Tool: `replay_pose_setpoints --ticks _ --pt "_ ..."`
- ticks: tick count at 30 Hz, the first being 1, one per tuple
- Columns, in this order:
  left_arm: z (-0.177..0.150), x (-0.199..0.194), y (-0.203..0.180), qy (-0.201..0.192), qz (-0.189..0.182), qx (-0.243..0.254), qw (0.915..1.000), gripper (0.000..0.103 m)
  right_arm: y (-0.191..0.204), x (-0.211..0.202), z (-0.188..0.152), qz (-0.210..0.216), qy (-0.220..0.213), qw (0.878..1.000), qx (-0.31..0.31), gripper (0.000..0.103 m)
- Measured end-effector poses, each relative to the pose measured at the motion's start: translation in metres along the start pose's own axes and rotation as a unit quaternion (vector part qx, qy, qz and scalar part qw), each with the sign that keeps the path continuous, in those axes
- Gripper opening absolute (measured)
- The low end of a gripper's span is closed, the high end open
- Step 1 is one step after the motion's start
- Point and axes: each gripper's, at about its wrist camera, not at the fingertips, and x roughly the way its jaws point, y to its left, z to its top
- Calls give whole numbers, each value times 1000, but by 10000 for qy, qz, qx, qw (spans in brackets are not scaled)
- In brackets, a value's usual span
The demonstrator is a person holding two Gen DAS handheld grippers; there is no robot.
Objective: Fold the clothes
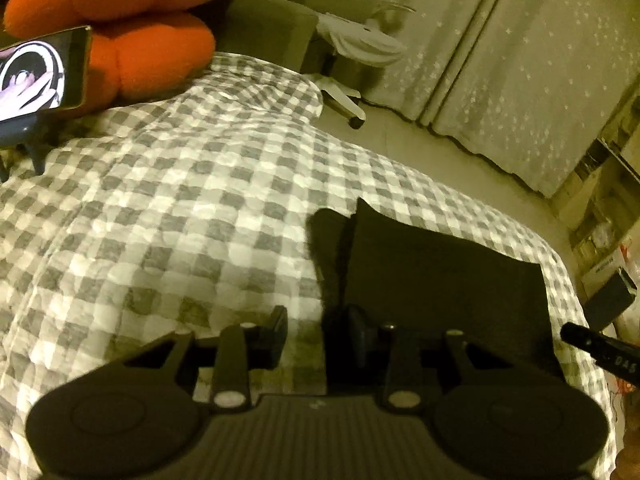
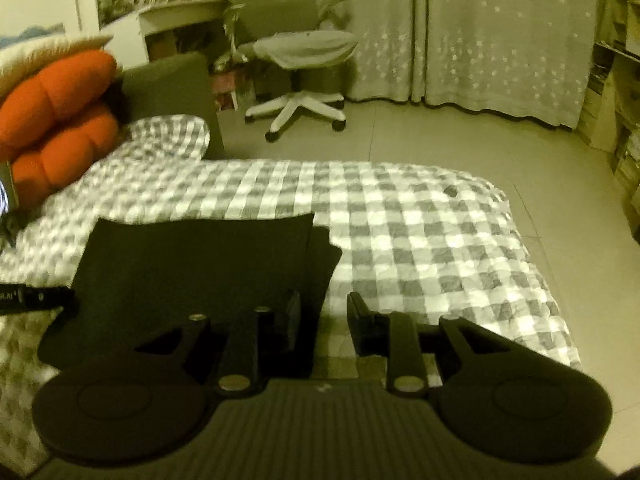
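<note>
A black garment (image 1: 440,276) lies folded flat on the grey-and-white checked bedspread (image 1: 180,200), near the bed's edge. My left gripper (image 1: 318,332) hovers at the garment's left edge, open. One fingertip is over the bedding and the other over the black cloth. In the right wrist view the same garment (image 2: 200,256) fills the left half. My right gripper (image 2: 324,318) is open at its right edge, with its left fingertip over the cloth and its right one over the checked bedspread (image 2: 420,240). Neither gripper pinches anything.
An orange cushion (image 1: 132,28) and a phone on a stand (image 1: 40,72) sit at the head of the bed. A white office chair (image 2: 304,80), star-patterned curtains (image 2: 480,32) and shelves (image 2: 620,120) stand beyond the bed across bare floor (image 2: 440,136).
</note>
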Motion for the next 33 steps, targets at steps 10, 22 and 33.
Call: replay_pose_setpoints --ticks 10,22,33 --pt "4 3 0 -74 -210 -24 9997 37 -14 5 2 121 48 9990 431 31" --pt "-5 9 -6 28 -53 238 9997 37 9 15 -9 225 432 9987 -180 34" --pt "-1 5 0 28 41 121 9999 36 4 9 -8 13 386 9990 -204 36"
